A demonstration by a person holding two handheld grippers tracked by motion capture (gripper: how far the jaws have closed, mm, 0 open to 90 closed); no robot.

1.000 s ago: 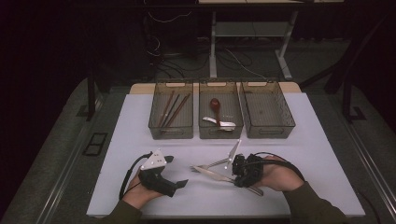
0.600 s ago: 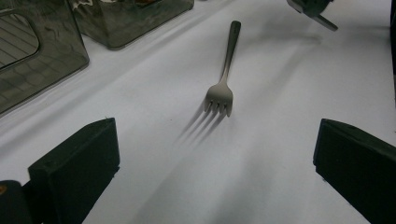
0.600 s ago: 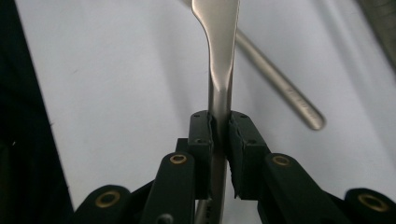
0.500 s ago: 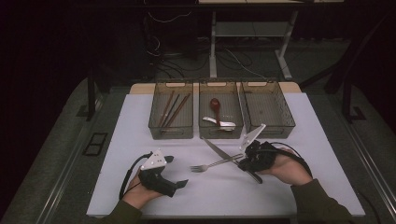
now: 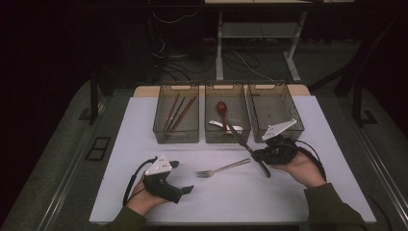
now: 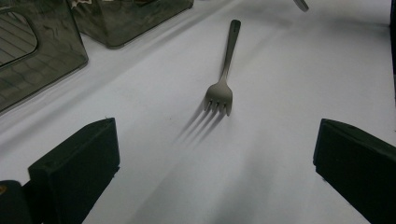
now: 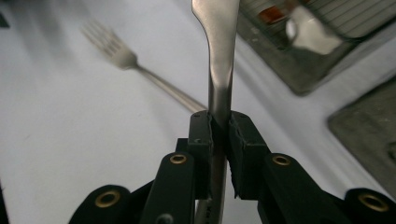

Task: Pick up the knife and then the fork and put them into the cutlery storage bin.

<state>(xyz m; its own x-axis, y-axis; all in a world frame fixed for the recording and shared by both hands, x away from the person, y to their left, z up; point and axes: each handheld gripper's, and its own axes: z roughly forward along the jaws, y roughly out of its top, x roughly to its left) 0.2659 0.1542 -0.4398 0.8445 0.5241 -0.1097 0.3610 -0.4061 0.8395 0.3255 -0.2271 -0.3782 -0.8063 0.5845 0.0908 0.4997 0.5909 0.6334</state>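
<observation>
My right gripper [image 5: 260,155] [image 7: 220,126] is shut on the handle of a metal utensil [image 5: 238,137] [image 7: 219,70]. It holds the utensil off the table, slanted up and to the left toward the middle bin [image 5: 227,137]. Which kind of utensil it is I cannot tell, as its head is cut off in the right gripper view. A metal fork [image 5: 223,169] [image 6: 219,93] [image 7: 116,53] lies flat on the white table between the two hands. My left gripper [image 5: 182,177] [image 6: 217,140] rests at the front left, open and holding nothing, with its jaws facing the fork's tines.
Three dark see-through bins stand in a row at the back. The left bin [image 5: 175,137] holds chopsticks [image 5: 177,113]. The middle one holds a red spoon [image 5: 221,107] and a white piece [image 5: 219,124]. The right bin [image 5: 274,110] looks bare. The white tabletop [image 5: 144,144] ends close to the hands.
My right gripper has moved right and back toward the bins, lifting the utensil and swinging it from nearly flat to a steep slant. The fork and the left gripper have stayed put.
</observation>
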